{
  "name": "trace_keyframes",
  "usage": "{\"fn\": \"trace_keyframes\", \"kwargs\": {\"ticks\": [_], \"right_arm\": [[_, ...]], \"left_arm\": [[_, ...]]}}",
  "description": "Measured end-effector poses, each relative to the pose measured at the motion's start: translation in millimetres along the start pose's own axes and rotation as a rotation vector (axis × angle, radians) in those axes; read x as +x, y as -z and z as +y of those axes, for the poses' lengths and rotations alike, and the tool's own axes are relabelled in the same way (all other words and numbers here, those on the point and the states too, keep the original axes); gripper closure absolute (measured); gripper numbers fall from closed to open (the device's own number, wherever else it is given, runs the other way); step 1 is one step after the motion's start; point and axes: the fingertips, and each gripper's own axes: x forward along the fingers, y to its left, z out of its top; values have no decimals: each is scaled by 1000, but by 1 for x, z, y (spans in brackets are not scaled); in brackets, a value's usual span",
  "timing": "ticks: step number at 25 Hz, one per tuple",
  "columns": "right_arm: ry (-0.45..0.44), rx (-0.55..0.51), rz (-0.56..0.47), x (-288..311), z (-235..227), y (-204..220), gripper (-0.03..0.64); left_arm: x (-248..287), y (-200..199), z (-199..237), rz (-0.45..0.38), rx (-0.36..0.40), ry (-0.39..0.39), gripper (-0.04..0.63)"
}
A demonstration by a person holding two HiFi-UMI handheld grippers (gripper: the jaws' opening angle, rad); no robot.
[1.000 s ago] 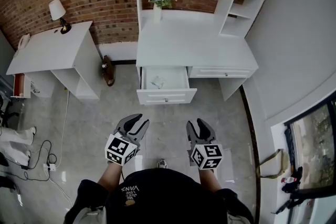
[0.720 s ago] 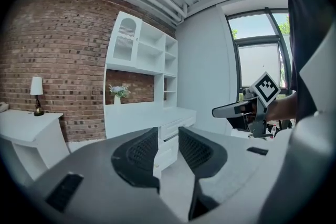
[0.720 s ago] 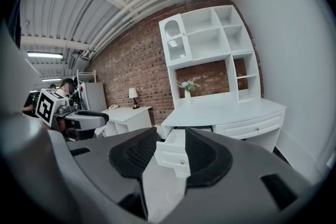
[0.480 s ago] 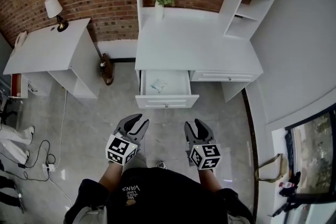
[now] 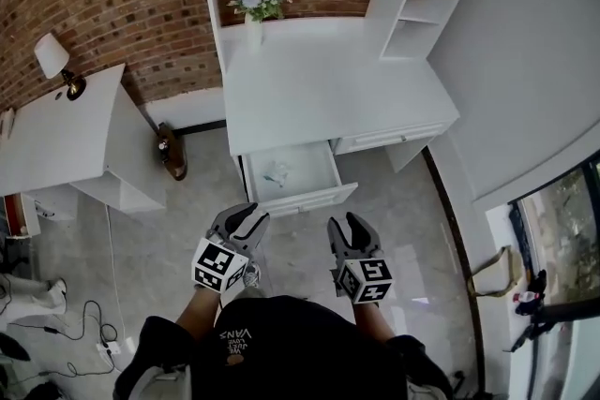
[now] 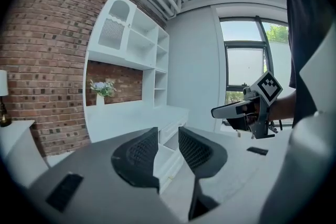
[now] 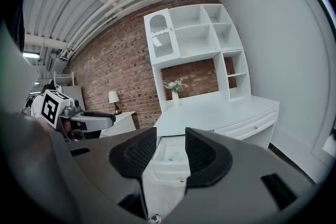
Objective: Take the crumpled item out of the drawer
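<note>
The drawer (image 5: 302, 199) is open, with the crumpled item (image 5: 275, 171) inside, untouched. The left tongs (image 5: 242, 217) and right tongs (image 5: 349, 226) are parted, empty and well apart from it. Reach, grip and lift are all left to do.

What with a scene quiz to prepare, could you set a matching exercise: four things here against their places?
Things:
1 crumpled item
2 flower vase
3 lamp
4 left gripper

Places:
A on the side table
B in the open drawer
C over the floor, jaws apart
D on the desk top

Pairs: 1-B, 2-D, 3-A, 4-C.
</note>
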Motion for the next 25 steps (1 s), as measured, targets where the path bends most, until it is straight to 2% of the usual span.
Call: {"fn": "trace_keyframes", "kwargs": {"ticks": [14, 25], "right_arm": [[187, 70, -19, 88, 42, -12, 469], [256, 119, -13, 97, 48, 1, 469]], "left_arm": [[37, 11, 123, 59, 47, 197, 492], [86, 32, 143, 143, 216, 305, 492]]}}
